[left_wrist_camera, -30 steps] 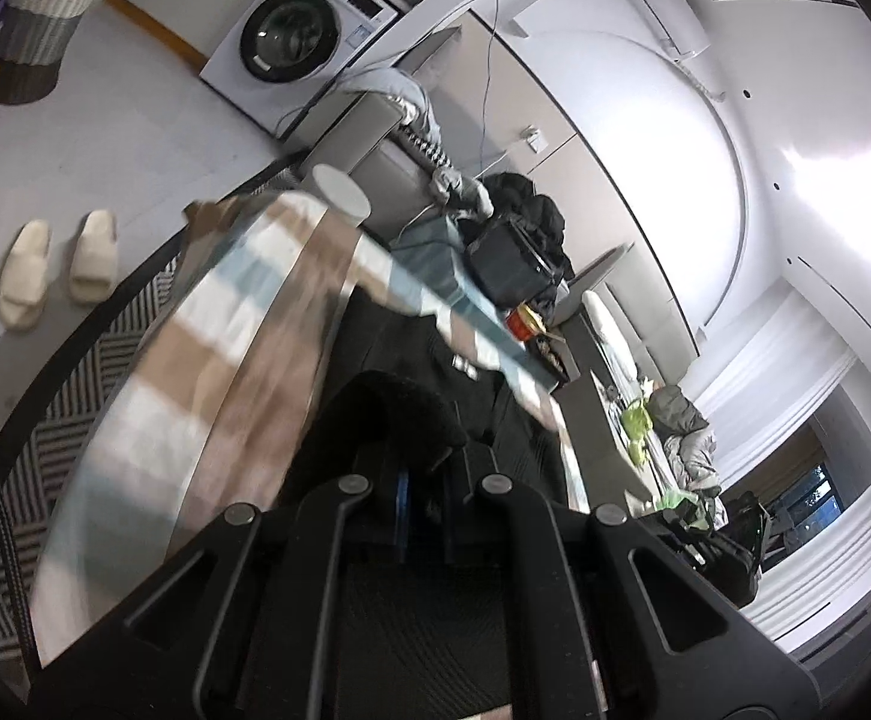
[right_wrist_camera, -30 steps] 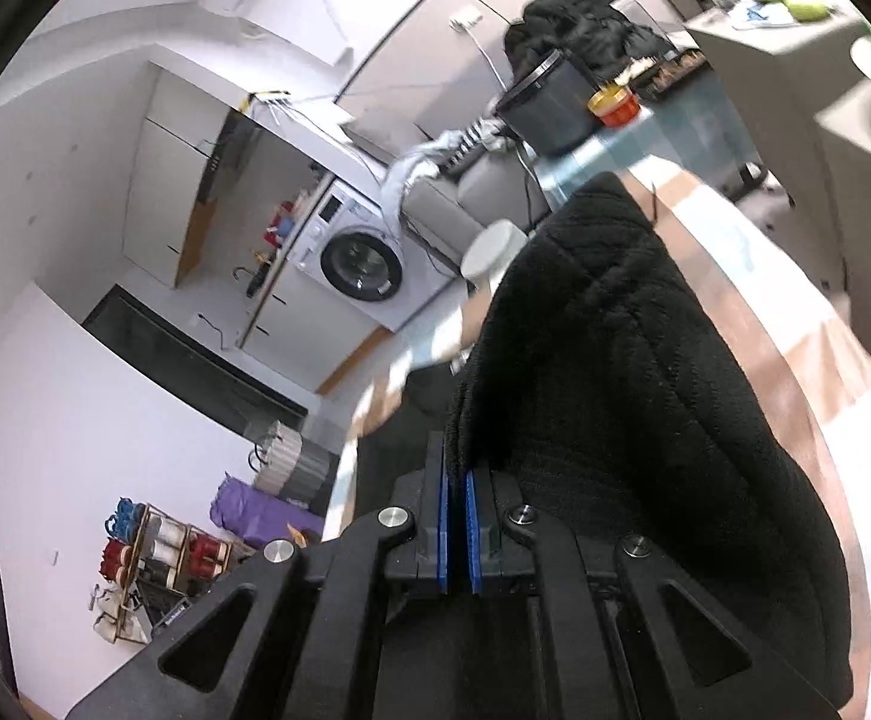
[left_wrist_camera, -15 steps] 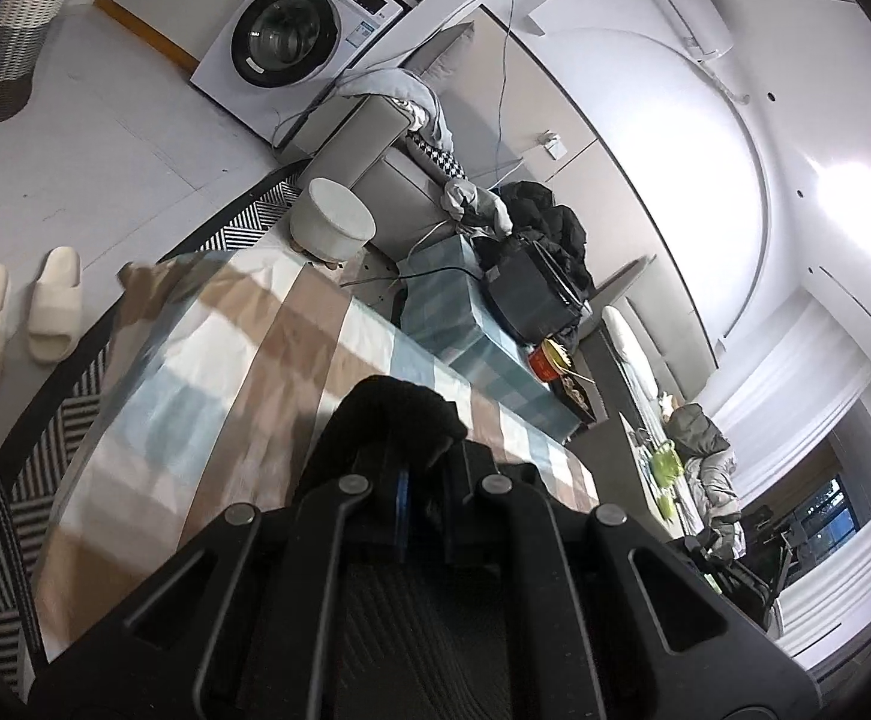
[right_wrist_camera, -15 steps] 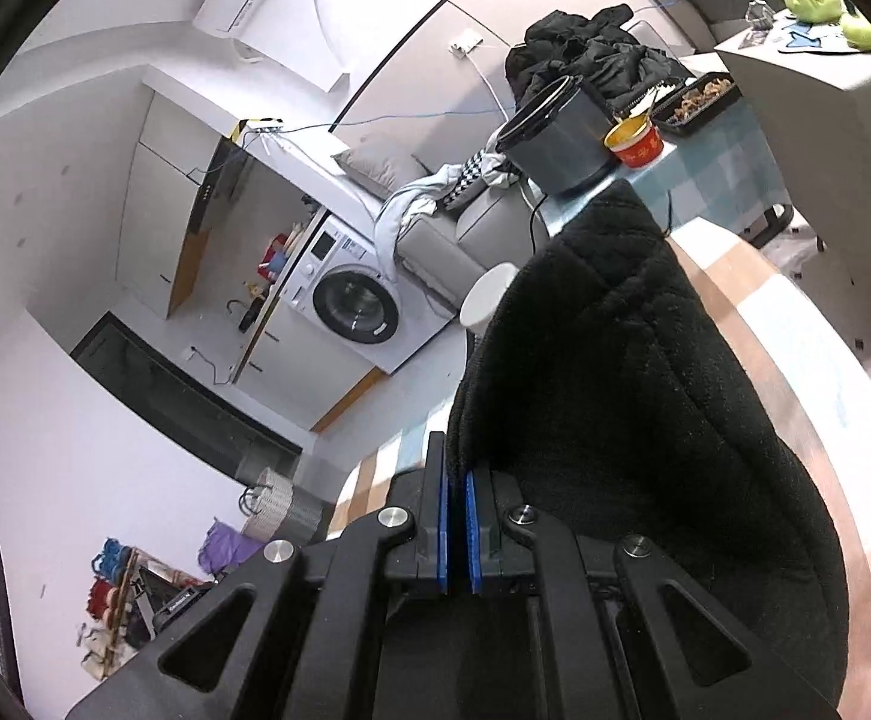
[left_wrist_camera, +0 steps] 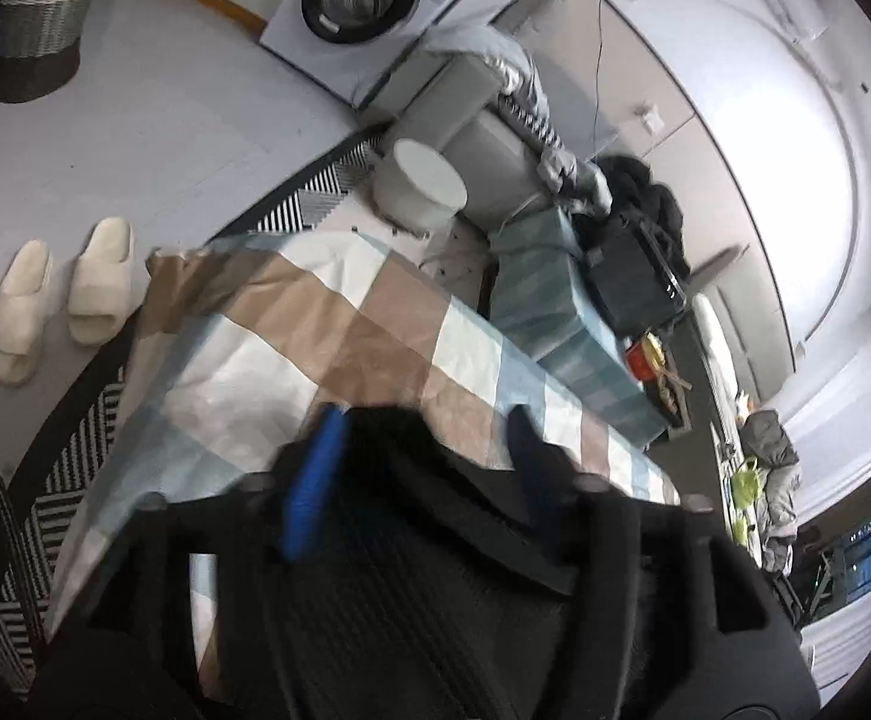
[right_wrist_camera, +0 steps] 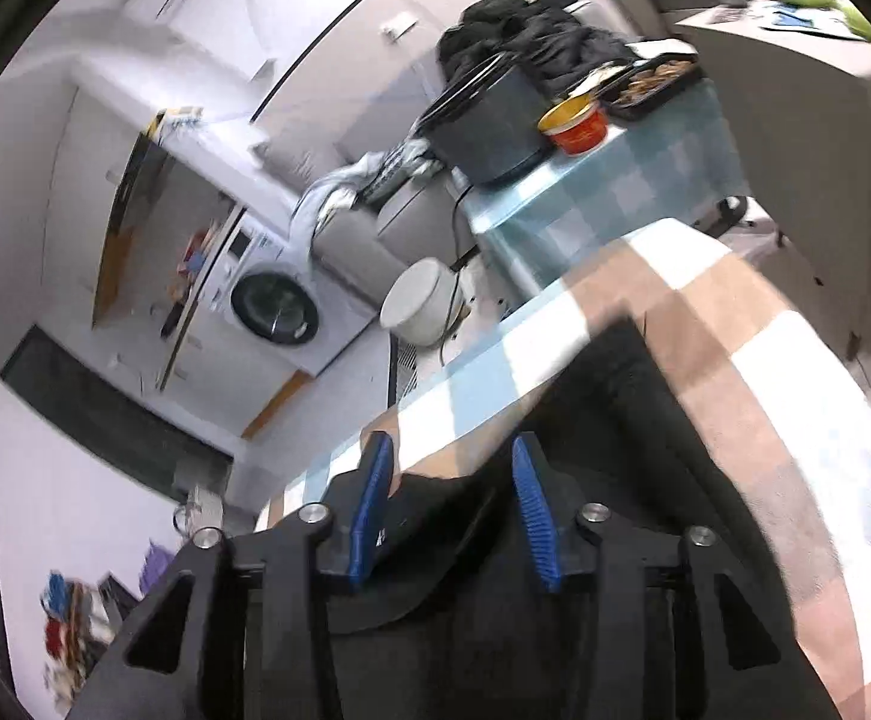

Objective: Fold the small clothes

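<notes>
Left wrist view: the left gripper [left_wrist_camera: 420,438] has just been opening, its blue-padded jaws now spread, with the black quilted fabric garment [left_wrist_camera: 399,516] lying slack between and beneath them, no longer pinched; right wrist view: the right gripper [right_wrist_camera: 450,474] has likewise just been opening, its jaws apart over the same black cloth, which runs from under the tongs out to their right across the brown, white and pale-blue checked tablecloth [right_wrist_camera: 753,384]. The step in hand looks like letting the folded edge down; to do it well, each pair of tongs should clear the cloth fully before drawing back, so no pad drags the fold askew; both should back away together, low and level; a snagged quilted seam could pull the layer open again; a check that the edges lie even would follow.
</notes>
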`<action>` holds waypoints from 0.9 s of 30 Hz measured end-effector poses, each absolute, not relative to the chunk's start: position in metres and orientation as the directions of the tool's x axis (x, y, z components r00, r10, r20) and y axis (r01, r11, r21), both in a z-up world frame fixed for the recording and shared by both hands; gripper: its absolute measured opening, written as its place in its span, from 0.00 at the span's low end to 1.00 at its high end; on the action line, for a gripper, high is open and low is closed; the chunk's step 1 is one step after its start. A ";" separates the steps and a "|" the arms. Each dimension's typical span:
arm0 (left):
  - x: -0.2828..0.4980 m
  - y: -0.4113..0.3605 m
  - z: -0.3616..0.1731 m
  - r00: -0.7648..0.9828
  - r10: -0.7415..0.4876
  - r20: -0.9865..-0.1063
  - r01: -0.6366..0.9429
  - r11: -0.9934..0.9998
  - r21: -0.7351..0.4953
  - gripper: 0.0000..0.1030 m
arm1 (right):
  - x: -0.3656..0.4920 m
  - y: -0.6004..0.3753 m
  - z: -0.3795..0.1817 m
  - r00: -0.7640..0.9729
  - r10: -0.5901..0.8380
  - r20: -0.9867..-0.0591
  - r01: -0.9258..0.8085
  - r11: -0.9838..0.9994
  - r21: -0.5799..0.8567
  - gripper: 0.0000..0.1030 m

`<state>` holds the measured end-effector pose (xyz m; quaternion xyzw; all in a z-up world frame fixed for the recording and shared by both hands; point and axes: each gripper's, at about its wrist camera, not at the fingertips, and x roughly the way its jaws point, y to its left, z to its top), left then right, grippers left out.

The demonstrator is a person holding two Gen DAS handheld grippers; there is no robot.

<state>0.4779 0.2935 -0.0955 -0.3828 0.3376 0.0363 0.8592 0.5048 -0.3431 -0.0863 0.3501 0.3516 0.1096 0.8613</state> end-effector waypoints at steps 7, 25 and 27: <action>0.440 0.279 -0.100 0.739 -0.229 -0.634 -0.296 0.735 -0.610 0.53 | 0.463 -0.355 -0.082 0.699 0.403 -0.590 0.044 0.800 0.598 0.41; 0.249 0.211 -0.093 0.689 -0.194 -0.698 -0.259 0.833 -0.488 0.57 | 0.286 -0.384 -0.091 0.557 0.397 -0.730 -0.020 0.885 0.466 0.53; 0.233 0.205 -0.100 0.674 -0.198 -0.712 -0.258 0.839 -0.479 0.58 | 0.271 -0.385 -0.109 0.519 0.429 -0.739 -0.034 0.875 0.484 0.53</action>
